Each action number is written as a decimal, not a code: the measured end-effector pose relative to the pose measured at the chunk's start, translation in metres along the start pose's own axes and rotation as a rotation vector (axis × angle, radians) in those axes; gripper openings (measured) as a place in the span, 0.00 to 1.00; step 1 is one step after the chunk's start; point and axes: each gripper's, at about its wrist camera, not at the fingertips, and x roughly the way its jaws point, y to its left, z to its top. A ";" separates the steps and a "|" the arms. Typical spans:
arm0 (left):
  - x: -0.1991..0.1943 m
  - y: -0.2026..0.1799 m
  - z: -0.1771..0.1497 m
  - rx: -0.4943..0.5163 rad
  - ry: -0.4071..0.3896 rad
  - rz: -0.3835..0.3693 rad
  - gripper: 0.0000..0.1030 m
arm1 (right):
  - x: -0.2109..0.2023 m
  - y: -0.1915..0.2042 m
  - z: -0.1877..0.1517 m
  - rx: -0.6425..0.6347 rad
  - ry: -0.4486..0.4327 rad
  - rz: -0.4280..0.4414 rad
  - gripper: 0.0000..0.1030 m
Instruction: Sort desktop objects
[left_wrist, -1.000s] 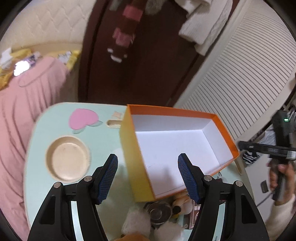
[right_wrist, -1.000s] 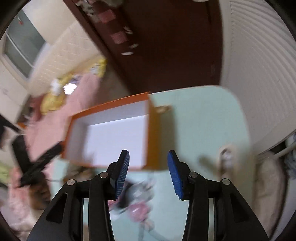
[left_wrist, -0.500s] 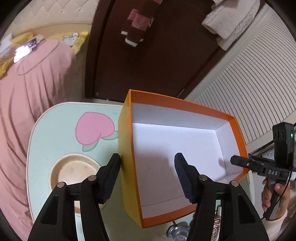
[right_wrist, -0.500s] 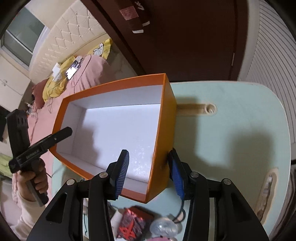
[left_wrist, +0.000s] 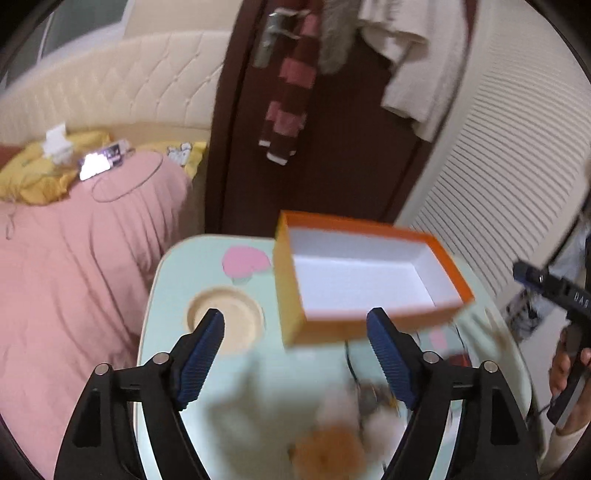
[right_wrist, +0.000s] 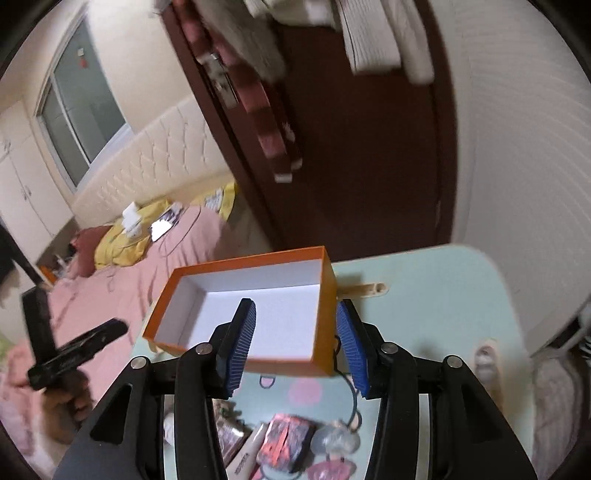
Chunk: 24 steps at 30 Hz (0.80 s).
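An empty orange box with a white inside (left_wrist: 365, 280) stands on the pale green table (left_wrist: 173, 280); it also shows in the right wrist view (right_wrist: 255, 314). My left gripper (left_wrist: 295, 354) is open and empty, pulled back from the box's near wall. My right gripper (right_wrist: 295, 343) is open, its fingers astride the box's near right corner without gripping it. Blurred fluffy white and orange things (left_wrist: 332, 435) lie under the left gripper. A red-black packet (right_wrist: 284, 439), a clear wrapped item (right_wrist: 334, 441) and other small items lie near the right gripper.
A round beige recess (left_wrist: 225, 321) and a pink heart print (left_wrist: 245, 262) mark the table left of the box. A black cable (right_wrist: 349, 387) runs by the box. A pink bed (left_wrist: 74, 266) is at left, a dark door (left_wrist: 325, 147) behind, a slatted wall (left_wrist: 509, 177) at right.
Both grippers have drawn back and up from the box. The left jaws have opened wider. The box now sits further off, and the items in front of it show again.
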 end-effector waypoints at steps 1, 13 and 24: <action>-0.007 -0.008 -0.011 0.010 0.002 -0.003 0.79 | -0.007 0.010 -0.010 -0.020 -0.015 -0.020 0.73; -0.012 -0.052 -0.088 0.130 0.222 0.031 0.79 | -0.018 0.060 -0.142 0.015 0.203 -0.171 0.77; 0.003 -0.038 -0.097 0.065 0.297 0.013 0.79 | -0.004 0.078 -0.148 -0.089 0.268 -0.231 0.77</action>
